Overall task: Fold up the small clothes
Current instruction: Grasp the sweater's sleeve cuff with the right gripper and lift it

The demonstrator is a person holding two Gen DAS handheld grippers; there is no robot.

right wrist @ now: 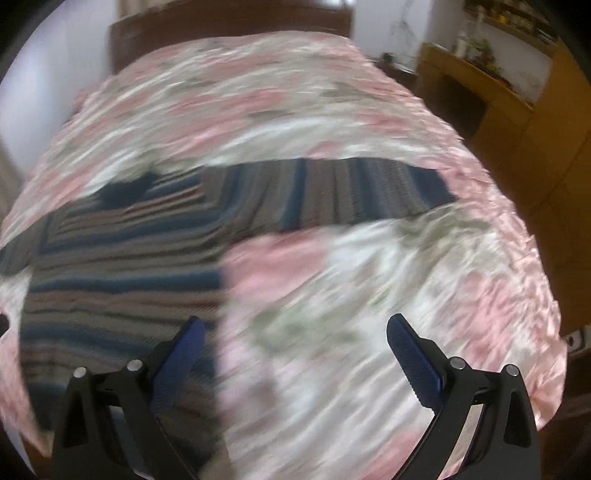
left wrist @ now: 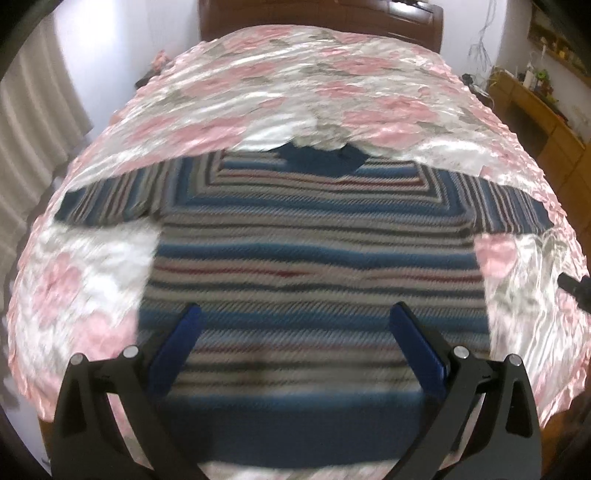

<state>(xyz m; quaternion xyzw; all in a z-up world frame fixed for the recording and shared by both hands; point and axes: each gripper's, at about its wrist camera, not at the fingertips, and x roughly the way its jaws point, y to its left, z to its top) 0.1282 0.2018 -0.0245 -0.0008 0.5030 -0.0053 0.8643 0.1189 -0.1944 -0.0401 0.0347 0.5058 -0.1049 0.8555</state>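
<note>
A striped sweater [left wrist: 314, 251] in blue, grey and dark red lies flat on the bed, both sleeves spread out sideways and its navy collar [left wrist: 325, 155] at the far end. My left gripper [left wrist: 295, 314] hovers open above the sweater's lower body, nothing between its blue pads. In the right wrist view the sweater [right wrist: 122, 251] fills the left side, with its right sleeve [right wrist: 351, 192] stretching across the middle. My right gripper [right wrist: 295, 325] is open over the bedspread, just right of the sweater's side edge. A dark tip of the right gripper [left wrist: 576, 288] shows at the left wrist view's right edge.
The pink and white floral bedspread [left wrist: 295, 74] covers the whole bed. A dark wooden headboard [left wrist: 321, 18] stands at the far end. Wooden shelves and a desk [right wrist: 498, 92] with small items line the right wall. Pale curtains [left wrist: 33, 129] hang on the left.
</note>
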